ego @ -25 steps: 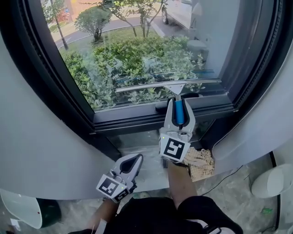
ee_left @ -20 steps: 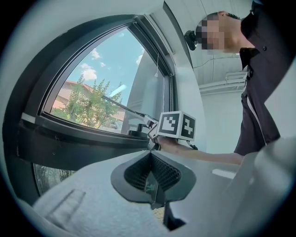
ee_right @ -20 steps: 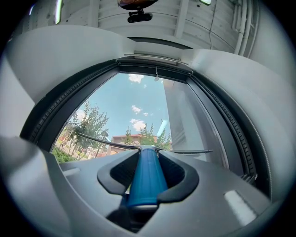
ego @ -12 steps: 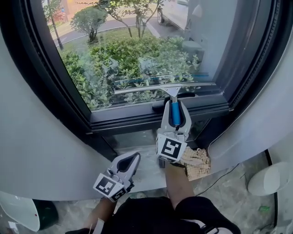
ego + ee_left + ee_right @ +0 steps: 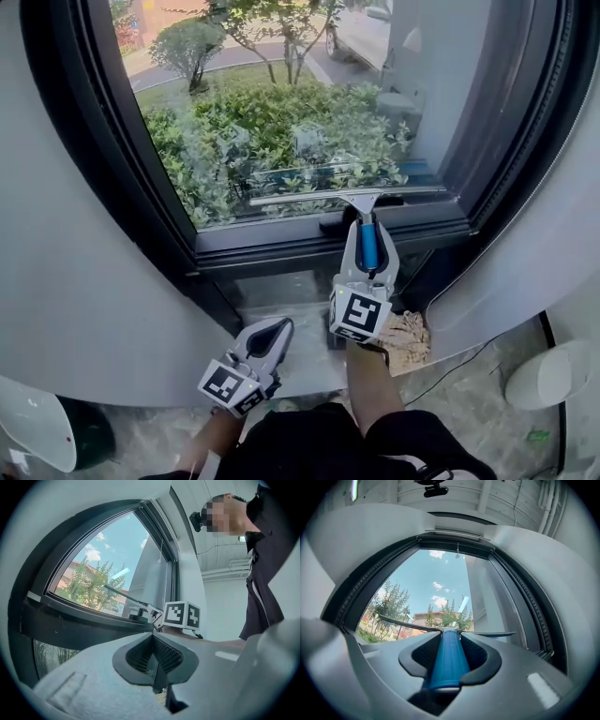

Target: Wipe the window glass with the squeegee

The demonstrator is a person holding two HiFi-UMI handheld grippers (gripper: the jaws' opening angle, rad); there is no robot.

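My right gripper is shut on the blue handle of the squeegee. The squeegee's long metal blade lies against the window glass just above the bottom of the dark frame, and it shows as a thin dark bar in the right gripper view. My left gripper hangs low at the lower left, away from the glass, with its jaws shut and nothing in them; its own view shows the pads pressed together.
A crumpled beige cloth lies on the sill ledge beside my right forearm. White curved walls flank the window on both sides. A white round object stands on the floor at right, another at lower left.
The squeegee blade has slid down the glass toward the bottom frame and shifted slightly right. My left gripper has stayed low and still.
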